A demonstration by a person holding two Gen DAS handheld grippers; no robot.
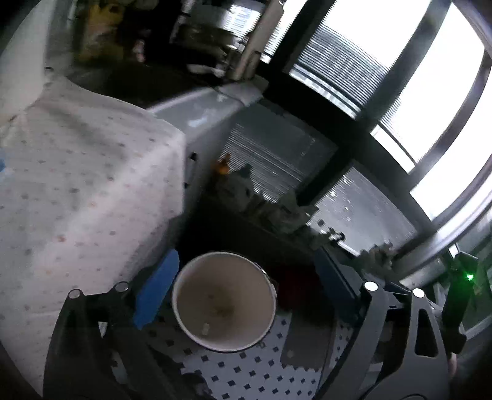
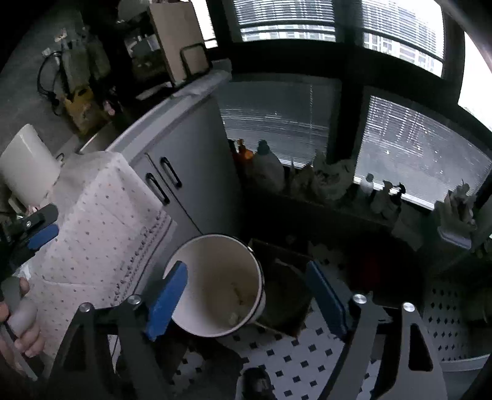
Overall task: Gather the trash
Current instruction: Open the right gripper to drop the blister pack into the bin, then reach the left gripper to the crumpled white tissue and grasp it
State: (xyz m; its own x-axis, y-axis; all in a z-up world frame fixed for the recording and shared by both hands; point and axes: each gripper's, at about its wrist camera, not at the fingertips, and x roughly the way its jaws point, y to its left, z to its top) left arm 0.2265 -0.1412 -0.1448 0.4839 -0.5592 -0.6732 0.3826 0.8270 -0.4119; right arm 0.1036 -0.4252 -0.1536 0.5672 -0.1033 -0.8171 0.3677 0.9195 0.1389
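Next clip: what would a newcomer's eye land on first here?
The white bucket, open-topped on the black-and-white tiled floor, with scraps at its bottom. The right gripper hovers open above it. To its left hangs a dotted white cloth; bright blinded windows fill the background.

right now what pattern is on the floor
White floor tiles with small black diamonds, clearest in the right wrist view.
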